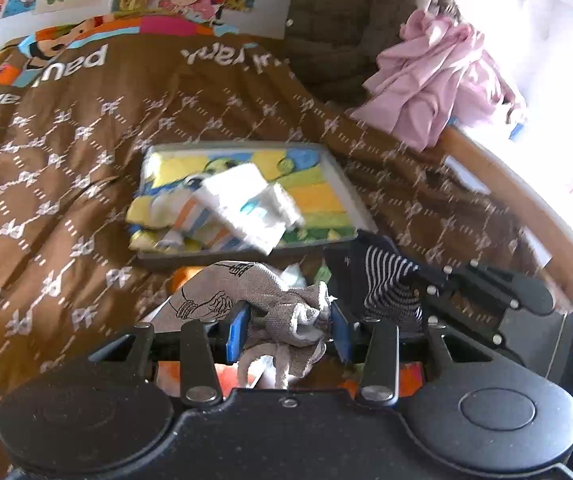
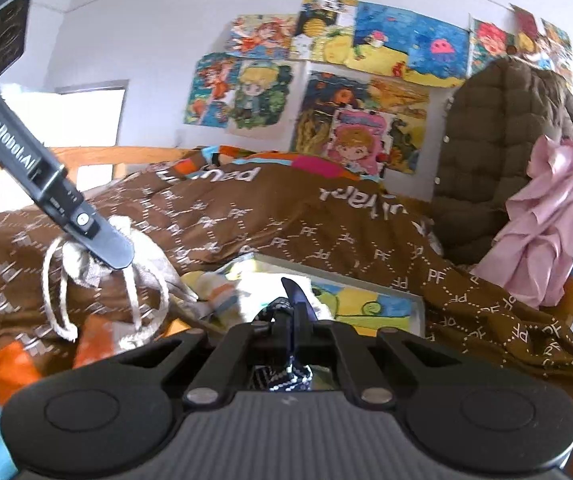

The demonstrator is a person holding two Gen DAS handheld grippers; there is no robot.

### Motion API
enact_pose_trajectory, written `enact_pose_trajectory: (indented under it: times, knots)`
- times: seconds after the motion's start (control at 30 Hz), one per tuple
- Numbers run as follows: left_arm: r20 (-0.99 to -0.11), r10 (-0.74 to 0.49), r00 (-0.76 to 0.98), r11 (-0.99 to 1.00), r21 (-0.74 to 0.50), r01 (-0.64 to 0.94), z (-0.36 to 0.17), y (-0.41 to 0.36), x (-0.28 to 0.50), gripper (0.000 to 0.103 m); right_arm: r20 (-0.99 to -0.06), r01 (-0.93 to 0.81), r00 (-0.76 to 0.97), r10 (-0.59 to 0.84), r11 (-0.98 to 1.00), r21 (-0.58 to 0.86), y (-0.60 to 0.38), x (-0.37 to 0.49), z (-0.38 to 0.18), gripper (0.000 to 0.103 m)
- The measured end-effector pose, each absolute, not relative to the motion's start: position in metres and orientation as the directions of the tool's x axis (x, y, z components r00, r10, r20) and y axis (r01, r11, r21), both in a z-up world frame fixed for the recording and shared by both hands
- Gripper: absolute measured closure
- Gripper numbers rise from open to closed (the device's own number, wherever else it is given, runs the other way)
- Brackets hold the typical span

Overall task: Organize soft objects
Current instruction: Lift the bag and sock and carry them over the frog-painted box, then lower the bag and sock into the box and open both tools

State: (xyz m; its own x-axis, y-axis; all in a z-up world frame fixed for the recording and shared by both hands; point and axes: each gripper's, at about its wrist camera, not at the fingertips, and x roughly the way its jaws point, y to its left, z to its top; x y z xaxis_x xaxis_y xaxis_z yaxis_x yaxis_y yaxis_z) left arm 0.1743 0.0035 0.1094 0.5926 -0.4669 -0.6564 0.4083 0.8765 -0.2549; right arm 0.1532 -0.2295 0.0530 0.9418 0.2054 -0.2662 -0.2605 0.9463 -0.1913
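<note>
Left hand-held gripper (image 1: 286, 320) pinches the drawstring bag (image 1: 246, 296); right hand-held gripper (image 2: 295, 304), pressed together, pinches a striped sock (image 1: 390, 288); sock not yet bagged.

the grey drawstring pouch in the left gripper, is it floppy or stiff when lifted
Probably floppy: the pouch is bunched and creased between the left gripper's blue pads, and its far end sags. Likely light, since a pinch at the neck seems to carry it. Its cords dangle in loose loops, so they may swing or snag on the bedspread.
</note>
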Motion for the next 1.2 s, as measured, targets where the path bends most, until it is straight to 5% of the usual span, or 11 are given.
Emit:
enact_pose_trajectory:
  times: [0.23, 0.6, 0.97, 1.2]
  knots:
    - [-0.581, -0.527, 0.62, 0.843, -0.268, 0.466, 0.112, -0.019, 0.247, 0.058, -0.234, -0.158, 0.966, 0.106, 0.964, -0.215, -0.252, 0.237, 0.062, 0.101]
    - [-0.437, -0.675, 0.595, 0.737, -0.371, 0.565, 0.064, -0.081, 0.356, 0.058, -0.359, -0.043, 0.933, -0.02, 0.985, -0.166, -0.29, 0.309, 0.033, 0.101]
    - [-0.408, -0.71, 0.574, 0.703, -0.455, 0.547, -0.002, -0.1, 0.391, 0.058, -0.452, -0.06, 0.892, -0.023, 0.984, -0.168, -0.287, 0.339, 0.015, 0.101]
    - [-0.462, -0.694, 0.552, 0.72, -0.441, 0.536, -0.023, -0.102, 0.392, 0.057, -0.49, -0.068, 0.872, -0.014, 0.986, -0.15, -0.285, 0.344, 0.006, 0.1]
